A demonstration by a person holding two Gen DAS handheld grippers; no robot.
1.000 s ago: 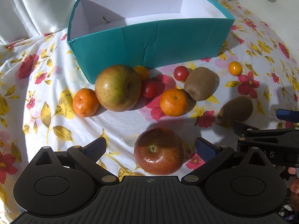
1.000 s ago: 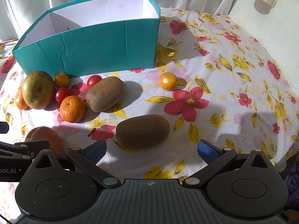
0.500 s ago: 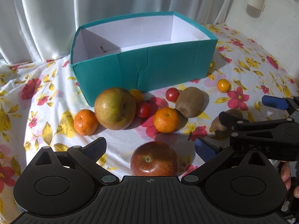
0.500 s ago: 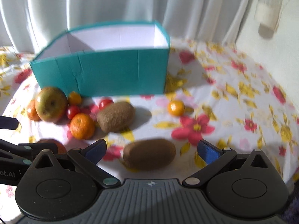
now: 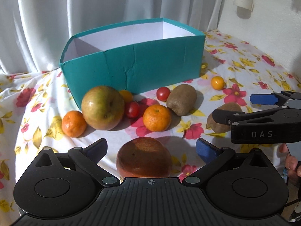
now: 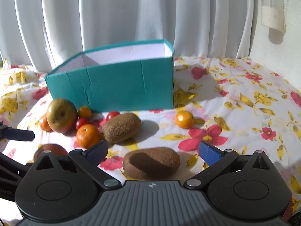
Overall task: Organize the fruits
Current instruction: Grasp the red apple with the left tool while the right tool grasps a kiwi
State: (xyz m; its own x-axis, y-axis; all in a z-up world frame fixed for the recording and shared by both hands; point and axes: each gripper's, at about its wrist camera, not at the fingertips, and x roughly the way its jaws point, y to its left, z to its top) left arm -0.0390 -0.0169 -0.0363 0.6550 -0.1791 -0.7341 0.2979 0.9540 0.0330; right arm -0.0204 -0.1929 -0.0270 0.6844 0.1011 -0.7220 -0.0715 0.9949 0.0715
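So we hold the left gripper (image 5: 151, 146) spread wide w/ a red apple (image 5: 144, 158) between its pads, untouched; the right gripper (image 6: 152, 151) gapes likewise around a kiwi (image 6: 151, 163). At 12 o'clock sits the teal box (image 5: 135, 67). Green apple (image 5: 103, 107) at 11, w/ mandarins, cherry tomatoes and a 2nd kiwi (image 5: 181, 99) near it, on the floral cloth (image 5: 244, 60).

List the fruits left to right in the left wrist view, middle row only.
mandarin → green apple → red tomato → second mandarin → kiwi → second kiwi, partly behind the right tongs.
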